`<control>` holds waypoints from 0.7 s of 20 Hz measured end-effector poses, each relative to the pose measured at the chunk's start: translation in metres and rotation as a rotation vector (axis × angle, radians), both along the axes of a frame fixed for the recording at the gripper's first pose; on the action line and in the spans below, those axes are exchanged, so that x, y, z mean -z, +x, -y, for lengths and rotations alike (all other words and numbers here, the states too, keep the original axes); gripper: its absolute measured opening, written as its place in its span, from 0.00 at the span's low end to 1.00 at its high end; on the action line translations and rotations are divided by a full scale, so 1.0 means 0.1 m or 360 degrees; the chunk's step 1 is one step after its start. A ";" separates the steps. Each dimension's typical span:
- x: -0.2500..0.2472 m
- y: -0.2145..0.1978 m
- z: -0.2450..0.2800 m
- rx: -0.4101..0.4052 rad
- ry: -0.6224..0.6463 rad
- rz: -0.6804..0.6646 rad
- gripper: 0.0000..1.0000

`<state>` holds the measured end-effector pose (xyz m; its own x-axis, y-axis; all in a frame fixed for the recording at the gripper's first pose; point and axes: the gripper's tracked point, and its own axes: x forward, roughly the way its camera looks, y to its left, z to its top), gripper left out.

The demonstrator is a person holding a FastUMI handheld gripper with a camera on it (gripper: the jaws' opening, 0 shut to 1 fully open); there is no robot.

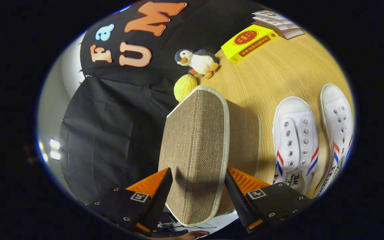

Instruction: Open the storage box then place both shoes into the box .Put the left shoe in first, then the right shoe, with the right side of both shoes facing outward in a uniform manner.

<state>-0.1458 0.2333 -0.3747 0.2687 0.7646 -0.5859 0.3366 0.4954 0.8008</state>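
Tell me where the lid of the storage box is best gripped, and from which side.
Grip the lid at its pale-trimmed free edge, coming from the front, one finger on each face. It is a thin panel, already straddled by the open gripper.

A plush penguin point(197, 61), yellow ball point(184, 87), yellow book point(248, 42) and booklets point(278, 24) on the table point(278, 73).

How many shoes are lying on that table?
2. One white shoe lies on the table just beside the woven box that the tool straddles, open; the other shoe lies beyond it, partly cut off.
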 end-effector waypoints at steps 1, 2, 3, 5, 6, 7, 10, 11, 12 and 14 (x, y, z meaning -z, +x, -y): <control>-0.05 0.01 0.04 0.0011 -0.0004 0.0002 0.87; -0.10 0.00 0.08 0.0027 0.0000 -0.0012 0.84; -0.15 -0.01 0.11 0.0027 0.0001 -0.0033 0.75; -0.37 0.10 0.12 0.0046 0.0034 0.0039 0.65; -0.49 0.16 0.11 0.0070 0.0059 0.0079 0.60; -0.58 0.22 0.06 0.0082 0.0083 0.0116 0.50; -0.79 0.36 -0.08 0.0094 0.0124 0.0179 0.37; -0.88 0.42 -0.16 0.0113 0.0158 0.0195 0.33; -0.99 0.49 -0.19 0.0135 0.0178 0.0210 0.32; -1.20 0.64 -0.29 0.0166 0.0215 0.0271 0.22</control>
